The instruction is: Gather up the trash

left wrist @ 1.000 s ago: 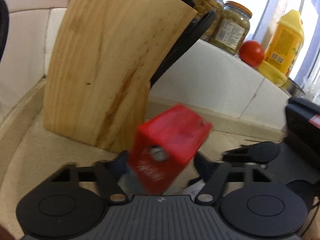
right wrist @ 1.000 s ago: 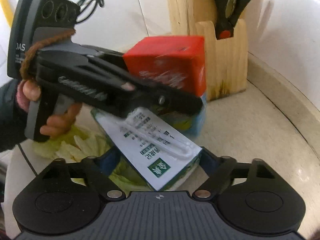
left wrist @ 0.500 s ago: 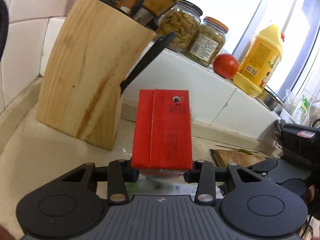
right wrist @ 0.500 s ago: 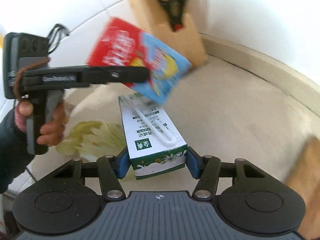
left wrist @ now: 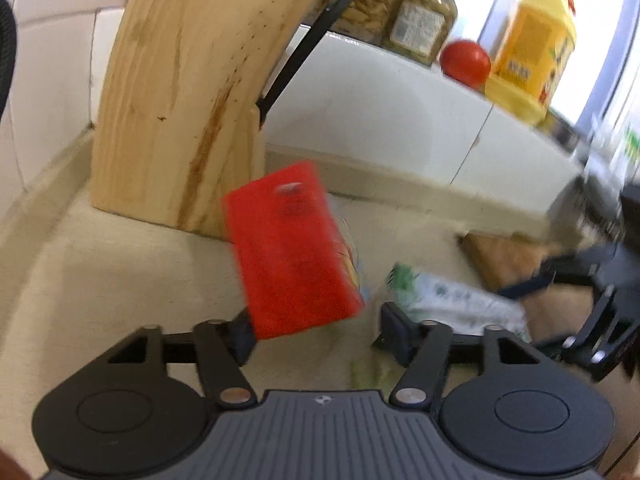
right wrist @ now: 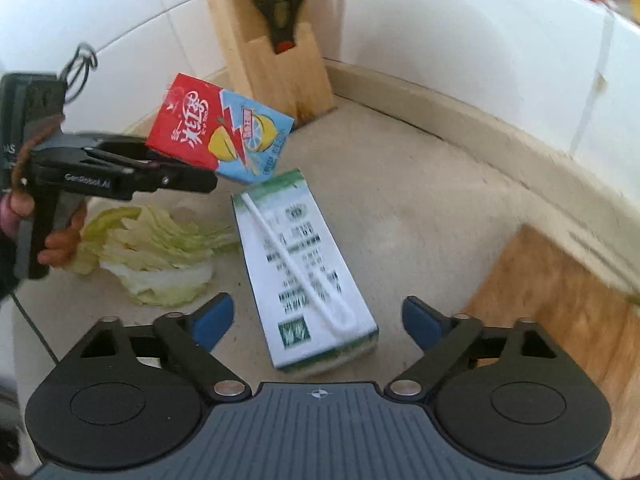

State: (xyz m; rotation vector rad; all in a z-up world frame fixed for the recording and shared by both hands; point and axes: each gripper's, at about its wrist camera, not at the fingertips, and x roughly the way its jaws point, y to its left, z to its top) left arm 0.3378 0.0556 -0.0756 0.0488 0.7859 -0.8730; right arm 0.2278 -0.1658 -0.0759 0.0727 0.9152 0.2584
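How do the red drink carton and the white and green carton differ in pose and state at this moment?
The red drink carton is in the air, tilted, at the left gripper; the white and green carton lies flat on the counter. The right gripper is open around the white and green carton without touching it, while the red one touches a finger. Both are rectangular drink boxes.

The red carton (right wrist: 218, 132) is showing a blue corner with yellow lemon art and a white lightning stripe. Just beside it, the white milk carton (right wrist: 304, 268) is wearing green trim and dark print. Pale green cabbage leaves (right wrist: 152, 252) are lying near the red carton, with a tan wooden knife block (right wrist: 272, 48) behind.
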